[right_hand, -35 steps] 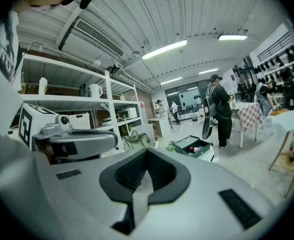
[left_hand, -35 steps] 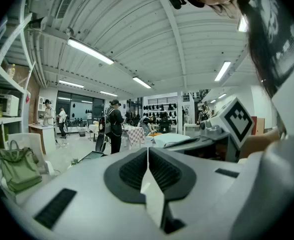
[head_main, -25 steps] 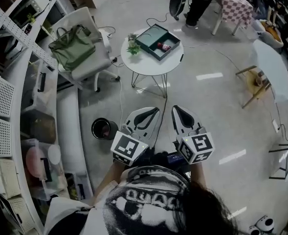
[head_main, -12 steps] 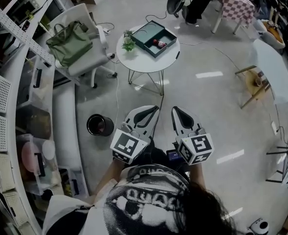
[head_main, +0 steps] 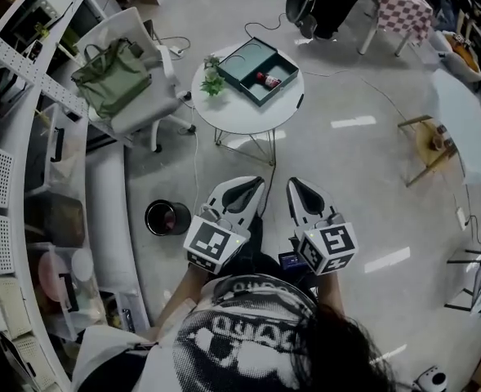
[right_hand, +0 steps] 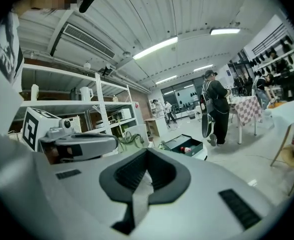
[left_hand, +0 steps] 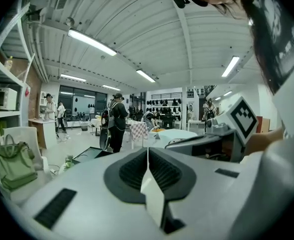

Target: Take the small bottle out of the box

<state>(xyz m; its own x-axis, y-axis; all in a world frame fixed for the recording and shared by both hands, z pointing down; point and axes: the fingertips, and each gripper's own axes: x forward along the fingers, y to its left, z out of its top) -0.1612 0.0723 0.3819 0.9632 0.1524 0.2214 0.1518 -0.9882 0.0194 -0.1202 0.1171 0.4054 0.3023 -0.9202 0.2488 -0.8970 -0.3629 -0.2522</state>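
1. Over the last second the head view has only drifted. The round worktop (head_main: 240, 114) sits at much the same spot, so the person has hardly closed the gap to it.
2. The bottle (head_main: 269, 78) lies in the open box (head_main: 242, 62) on that worktop, toward the box's right end. It is untouched, so the task proper has not begun.
3. The left hand-held gripper (head_main: 245, 193) has its jaws pressed together with nothing between them.
4. The right hand-held gripper (head_main: 302, 194) is likewise closed and empty.
5. Both are held low, close to the body and side by side. They point forward toward the worktop and are well apart from it.
6. Likely next: walk up to the worktop, then open one hand-held gripper over the box.
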